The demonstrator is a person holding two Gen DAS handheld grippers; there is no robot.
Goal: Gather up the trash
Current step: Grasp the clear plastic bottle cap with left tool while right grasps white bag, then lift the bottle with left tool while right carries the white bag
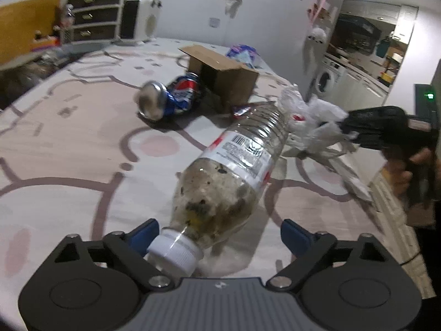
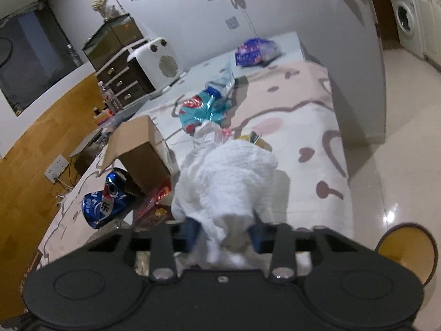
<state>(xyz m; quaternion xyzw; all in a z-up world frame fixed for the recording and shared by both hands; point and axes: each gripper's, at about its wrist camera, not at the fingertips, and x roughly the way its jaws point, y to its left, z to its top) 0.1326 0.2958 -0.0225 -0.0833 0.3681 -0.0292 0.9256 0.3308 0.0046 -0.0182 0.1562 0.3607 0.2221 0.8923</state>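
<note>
Pink-patterned sheet (image 1: 69, 138) carries a cardboard box (image 1: 220, 80) (drawers (image 1: 93, 13) behind).

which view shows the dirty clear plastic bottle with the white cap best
The left wrist view: the dirty clear plastic bottle with the white cap lies full length before the open left gripper, label and grime visible. In the right wrist view the bottle does not show; the right gripper, shut on the crumpled white tissue wad, fills the foreground.

Left gripper (image 1: 220, 234): matte black linkage arms, silver pivot screws, blue pads (image 1: 144, 234), grey ribbed centre plate with small logo. Right gripper (image 2: 223, 233): same black body, round embossed discs, blue pads (image 2: 257, 235). Hand (image 1: 405, 173): bare skin, dark sleeve.
</note>
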